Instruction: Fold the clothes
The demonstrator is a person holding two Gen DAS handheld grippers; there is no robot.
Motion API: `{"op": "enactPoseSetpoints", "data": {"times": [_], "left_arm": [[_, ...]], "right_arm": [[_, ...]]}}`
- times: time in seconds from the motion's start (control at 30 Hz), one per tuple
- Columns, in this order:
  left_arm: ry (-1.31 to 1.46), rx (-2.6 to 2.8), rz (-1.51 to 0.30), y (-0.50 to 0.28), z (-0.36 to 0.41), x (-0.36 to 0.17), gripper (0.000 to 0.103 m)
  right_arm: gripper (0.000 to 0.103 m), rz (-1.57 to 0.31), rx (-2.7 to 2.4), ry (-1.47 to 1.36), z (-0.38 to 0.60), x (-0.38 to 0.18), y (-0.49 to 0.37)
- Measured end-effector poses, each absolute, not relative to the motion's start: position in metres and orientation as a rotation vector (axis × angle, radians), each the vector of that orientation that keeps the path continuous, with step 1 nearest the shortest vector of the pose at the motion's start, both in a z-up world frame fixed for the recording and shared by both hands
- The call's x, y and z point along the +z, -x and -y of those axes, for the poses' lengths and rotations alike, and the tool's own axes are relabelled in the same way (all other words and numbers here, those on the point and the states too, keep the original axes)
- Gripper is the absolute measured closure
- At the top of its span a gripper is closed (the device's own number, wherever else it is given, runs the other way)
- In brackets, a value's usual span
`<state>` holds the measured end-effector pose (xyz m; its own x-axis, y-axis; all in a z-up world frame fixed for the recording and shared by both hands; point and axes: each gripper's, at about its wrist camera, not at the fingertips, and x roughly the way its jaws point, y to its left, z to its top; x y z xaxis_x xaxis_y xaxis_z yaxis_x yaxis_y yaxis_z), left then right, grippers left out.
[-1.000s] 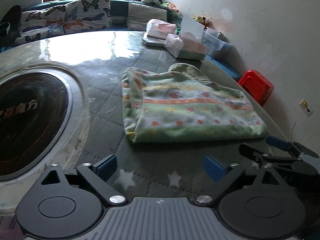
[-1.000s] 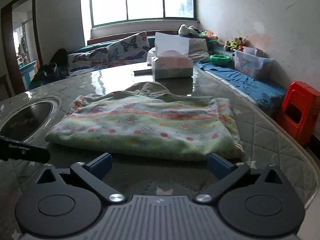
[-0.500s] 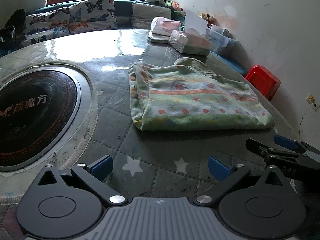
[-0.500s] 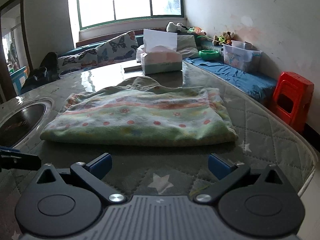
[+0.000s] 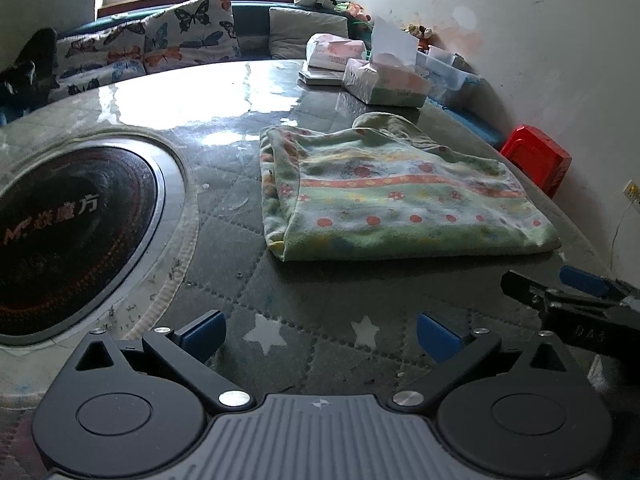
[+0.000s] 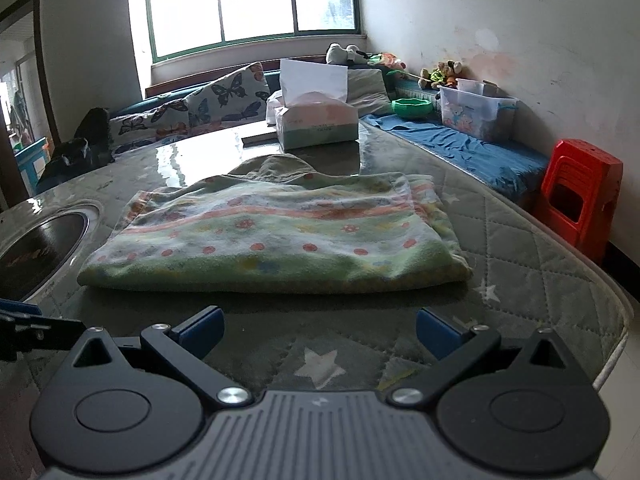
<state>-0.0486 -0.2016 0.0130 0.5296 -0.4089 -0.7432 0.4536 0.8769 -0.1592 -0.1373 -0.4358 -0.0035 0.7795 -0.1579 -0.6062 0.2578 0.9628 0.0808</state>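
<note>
A green garment with red dots and an orange stripe (image 5: pixel 396 196) lies folded into a flat rectangle on the quilted grey table cover (image 5: pixel 224 276); the right wrist view shows it as well (image 6: pixel 276 236). My left gripper (image 5: pixel 320 330) hovers open near the table's front edge, short of the garment, with nothing between its blue pads. My right gripper (image 6: pixel 318 330) is open too, empty, facing the garment's near fold. Each gripper's tip shows in the other's view: the right gripper (image 5: pixel 568 292) at the right edge, the left gripper (image 6: pixel 24 320) at the left edge.
A round dark inset with lettering (image 5: pixel 60 224) sits in the table at the left. Tissue boxes (image 5: pixel 384 82) stand at the far side behind the garment. A red plastic stool (image 6: pixel 580 196) stands off the table's right edge, beside a blue-covered bench (image 6: pixel 452 148).
Both grippers have pulled back from the folded garment toward the table's front edge and stayed open. The garment has not moved.
</note>
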Motion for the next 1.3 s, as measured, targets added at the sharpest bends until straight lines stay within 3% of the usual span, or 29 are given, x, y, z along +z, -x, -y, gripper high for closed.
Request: {"op": "enactPoseSetpoints", "data": {"times": [1.3], "left_arm": [[-0.088, -0.528, -0.836, 0.078, 0.201, 0.014, 0.0]], "right_arm": [[0.0, -0.643, -0.232, -0.182, 0.419, 0.002, 0.15]]}}
